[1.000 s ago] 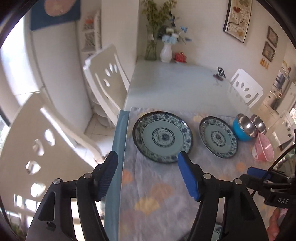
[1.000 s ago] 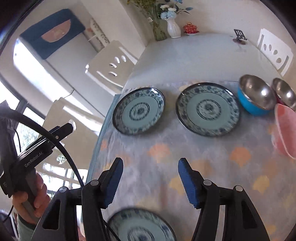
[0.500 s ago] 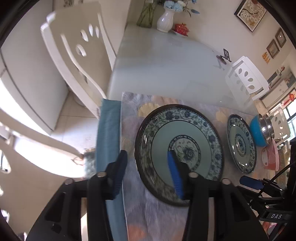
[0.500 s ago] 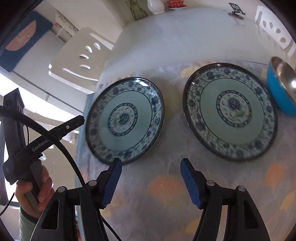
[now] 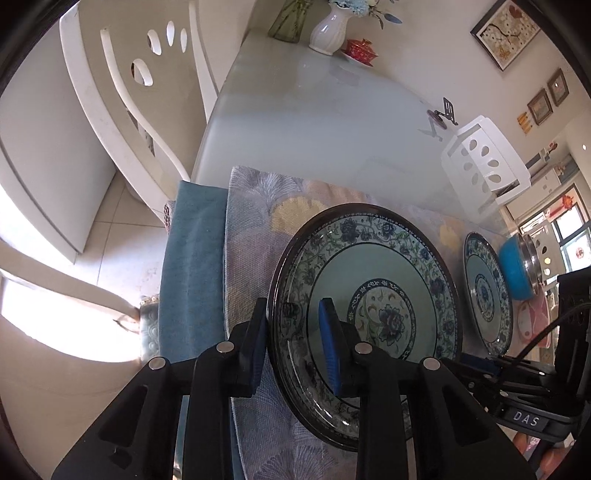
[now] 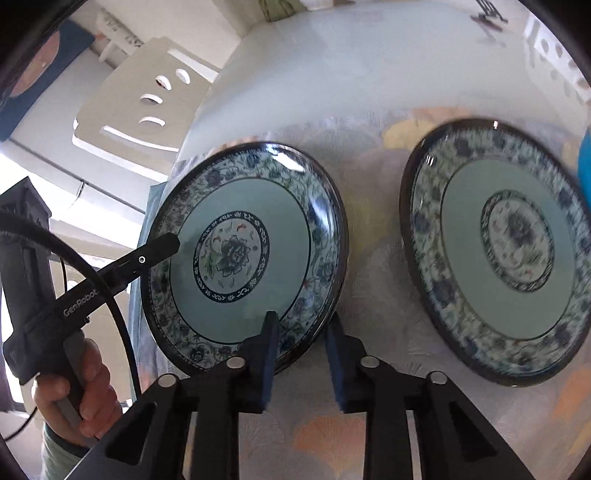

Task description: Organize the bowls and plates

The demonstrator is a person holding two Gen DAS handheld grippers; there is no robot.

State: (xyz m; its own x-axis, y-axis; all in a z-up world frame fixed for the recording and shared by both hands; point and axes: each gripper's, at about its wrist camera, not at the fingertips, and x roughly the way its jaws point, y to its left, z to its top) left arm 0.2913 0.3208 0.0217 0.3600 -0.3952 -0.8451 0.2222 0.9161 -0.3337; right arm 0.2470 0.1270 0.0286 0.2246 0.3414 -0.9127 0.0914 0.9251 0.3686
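A blue-and-white floral plate (image 5: 388, 280) lies at the left end of the patterned placemat (image 5: 251, 229). My left gripper (image 5: 293, 339) straddles its left rim, one pad outside and one over the plate's inside; its jaws are closing and the pads meet the rim. The same plate (image 6: 236, 206) fills the left of the right wrist view. There my right gripper (image 6: 301, 336) straddles its near right rim, jaws closing on it. One left finger (image 6: 162, 247) rests on the plate's left side. A second matching plate (image 6: 498, 251) lies free to the right.
Beyond the second plate (image 5: 487, 291) stand a blue bowl with a steel inside (image 5: 515, 269) and a pink bowl (image 5: 532, 321). A blue cloth (image 5: 192, 266) hangs at the table's left edge. White chairs (image 5: 122, 92) flank the table. A vase (image 5: 328, 26) stands at the far end.
Both grippers came down onto the left plate and narrowed from wide open to straddle its rim, the left on its left side, the right on its near right side.
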